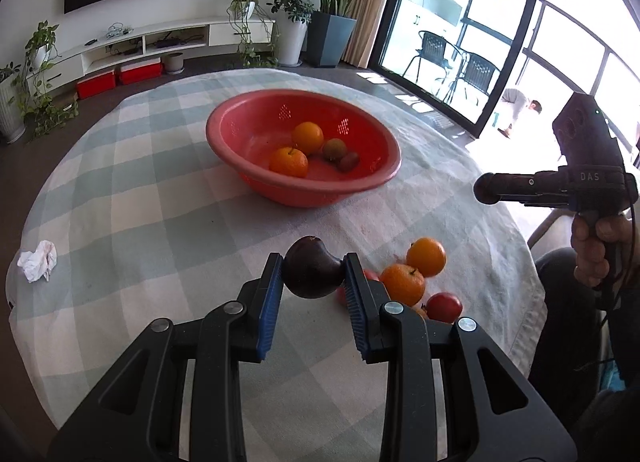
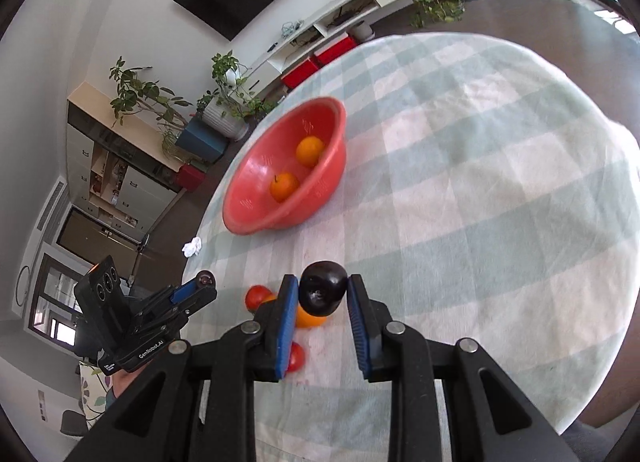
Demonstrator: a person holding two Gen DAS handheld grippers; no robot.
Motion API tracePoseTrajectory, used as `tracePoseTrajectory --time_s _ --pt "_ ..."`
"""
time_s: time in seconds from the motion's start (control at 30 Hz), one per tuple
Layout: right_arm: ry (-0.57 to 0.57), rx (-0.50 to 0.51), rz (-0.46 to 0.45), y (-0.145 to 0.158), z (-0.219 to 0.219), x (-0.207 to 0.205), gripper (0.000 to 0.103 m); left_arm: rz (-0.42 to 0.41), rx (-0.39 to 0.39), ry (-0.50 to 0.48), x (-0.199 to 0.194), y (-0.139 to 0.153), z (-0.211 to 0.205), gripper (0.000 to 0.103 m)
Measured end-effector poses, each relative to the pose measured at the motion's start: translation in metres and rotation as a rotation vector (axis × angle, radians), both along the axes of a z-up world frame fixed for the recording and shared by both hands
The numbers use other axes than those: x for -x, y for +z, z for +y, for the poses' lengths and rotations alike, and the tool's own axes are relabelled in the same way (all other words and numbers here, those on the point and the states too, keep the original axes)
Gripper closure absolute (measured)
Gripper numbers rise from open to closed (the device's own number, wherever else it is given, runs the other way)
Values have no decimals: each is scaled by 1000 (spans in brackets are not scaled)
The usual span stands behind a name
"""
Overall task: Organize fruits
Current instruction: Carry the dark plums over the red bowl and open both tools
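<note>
My left gripper [image 1: 314, 266] is shut on a dark purple plum [image 1: 314, 272], held above the checked tablecloth. My right gripper [image 2: 322, 282] is shut on a second dark plum [image 2: 323, 293], also off the cloth. A red perforated bowl [image 1: 212, 129] [image 2: 248, 181] stands farther back and holds two oranges [image 1: 307, 137] [image 1: 289, 161], a greenish fruit [image 1: 334, 148] and a small brown one [image 1: 349, 161]. Below the grippers, loose oranges [image 1: 426, 256] [image 1: 402, 282] and a red fruit [image 1: 444, 306] lie on the cloth. The left wrist view shows the right gripper [image 1: 486, 187] side-on.
A crumpled white tissue [image 1: 38, 266] [image 2: 192, 248] lies near the table's left edge. A person's hand [image 1: 596, 246] grips the right tool's handle. The round table's edge [image 1: 532, 282] curves close beside the loose fruit. Plants and a low white cabinet stand beyond the table.
</note>
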State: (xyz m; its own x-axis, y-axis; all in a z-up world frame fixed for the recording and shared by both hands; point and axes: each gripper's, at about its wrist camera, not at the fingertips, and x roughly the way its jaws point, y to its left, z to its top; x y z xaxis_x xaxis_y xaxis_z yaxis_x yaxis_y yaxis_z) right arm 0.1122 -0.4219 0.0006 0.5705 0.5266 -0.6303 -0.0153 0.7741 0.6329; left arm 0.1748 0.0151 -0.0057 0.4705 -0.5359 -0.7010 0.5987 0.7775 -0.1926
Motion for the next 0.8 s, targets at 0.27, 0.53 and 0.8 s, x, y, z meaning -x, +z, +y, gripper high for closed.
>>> tracePoseTrajectory --time_s 0.27,0.53,0.8 --pt "80 134 -197 63 40 -51 75 -60 8 60 -50 40 -10 74" --pt "168 243 -185 43 83 -112 75 -64 -85 11 -110 38 -59 74" --pt "242 362 -127 1 101 -131 75 -30 -164 -3 -136 3 -81 74"
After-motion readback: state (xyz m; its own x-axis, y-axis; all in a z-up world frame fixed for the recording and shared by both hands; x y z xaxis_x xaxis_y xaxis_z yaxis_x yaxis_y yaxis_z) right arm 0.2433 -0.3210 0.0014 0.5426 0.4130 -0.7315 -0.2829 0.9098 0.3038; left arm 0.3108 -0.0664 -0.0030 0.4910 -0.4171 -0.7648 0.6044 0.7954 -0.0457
